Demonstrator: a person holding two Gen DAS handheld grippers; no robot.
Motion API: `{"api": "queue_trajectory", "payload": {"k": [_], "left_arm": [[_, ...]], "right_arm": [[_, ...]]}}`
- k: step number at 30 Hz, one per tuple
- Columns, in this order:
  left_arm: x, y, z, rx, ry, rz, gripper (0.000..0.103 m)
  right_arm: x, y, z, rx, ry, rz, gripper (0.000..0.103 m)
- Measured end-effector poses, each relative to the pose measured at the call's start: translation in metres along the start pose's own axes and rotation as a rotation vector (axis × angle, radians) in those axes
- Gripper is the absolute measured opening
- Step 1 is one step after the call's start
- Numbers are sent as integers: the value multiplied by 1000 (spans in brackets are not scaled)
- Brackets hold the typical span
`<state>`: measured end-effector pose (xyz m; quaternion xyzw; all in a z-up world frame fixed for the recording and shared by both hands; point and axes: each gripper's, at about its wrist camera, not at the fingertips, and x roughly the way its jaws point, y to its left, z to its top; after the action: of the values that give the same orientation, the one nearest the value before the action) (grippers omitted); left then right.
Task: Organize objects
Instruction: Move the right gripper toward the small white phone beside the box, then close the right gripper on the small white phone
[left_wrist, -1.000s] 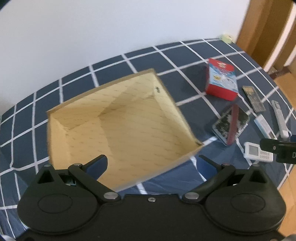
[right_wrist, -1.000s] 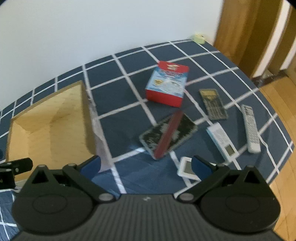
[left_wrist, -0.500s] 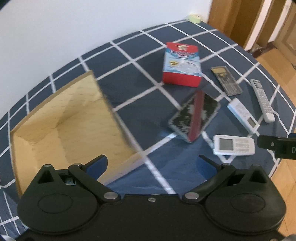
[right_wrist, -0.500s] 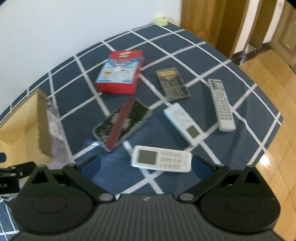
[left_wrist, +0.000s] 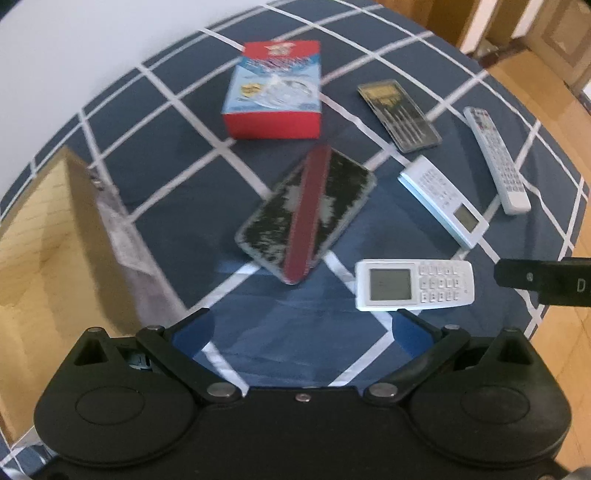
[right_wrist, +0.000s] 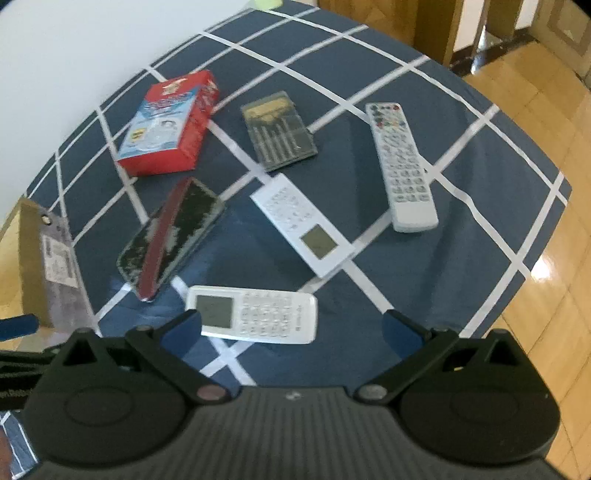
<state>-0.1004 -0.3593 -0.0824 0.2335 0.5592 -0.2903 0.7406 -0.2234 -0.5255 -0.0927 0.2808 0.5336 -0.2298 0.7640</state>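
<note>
Over the blue checked cloth (right_wrist: 461, 122), both views have swung off the cardboard box (left_wrist: 44, 236) toward the loose items. My right gripper (right_wrist: 291, 328) and left gripper (left_wrist: 303, 332) are wide apart, empty. Nearest white remote (right_wrist: 255, 314) is probably next; box sits left, approx. empty.

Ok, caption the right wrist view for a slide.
Open right gripper above a white remote, with more remotes beside a cardboard box.

Open cloth (right_wrist: 461, 122) beyond long remote (right_wrist: 400, 166)
</note>
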Motion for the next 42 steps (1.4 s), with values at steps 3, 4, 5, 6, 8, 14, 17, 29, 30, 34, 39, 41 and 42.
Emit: {"api": "queue_trajectory", "payload": {"k": [3,4,5,6,8,14,17,29,30,34,39,41,42], "left_arm": [[17,-6,6,10,33,-18,103],[22,-8,7,14,42,-27,103],[28,-10,9,20,53,-37,103],[34,-12,11,25,66,-45,103],[45,-15,15,37,83,-57,103],[73,-27,22,60,146,-100,103],[84,-30,24,55,175,-125,103],[116,-36,30,48,246,-206,103],[117,-37,30,48,250,-210,103],[120,-38,30,50,254,-223,103],[121,-42,30,50,263,-238,101],[120,-44,30,52,260,-239,97],[120,-45,30,53,259,-240,97]], "right_arm": [[10,-8,2,27,19,2,103],[13,-10,3,33,27,6,103],[17,-12,4,38,35,11,103],[22,-12,4,41,46,18,103],[32,-14,5,56,74,36,103],[58,-20,9,110,143,60,103],[69,-21,14,127,163,68,103],[101,-8,25,106,251,87,99],[103,-7,25,100,255,85,95],[109,-4,26,86,280,74,86],[112,0,26,71,293,86,79],[113,1,25,63,296,91,78],[113,1,25,64,296,91,77]]}}
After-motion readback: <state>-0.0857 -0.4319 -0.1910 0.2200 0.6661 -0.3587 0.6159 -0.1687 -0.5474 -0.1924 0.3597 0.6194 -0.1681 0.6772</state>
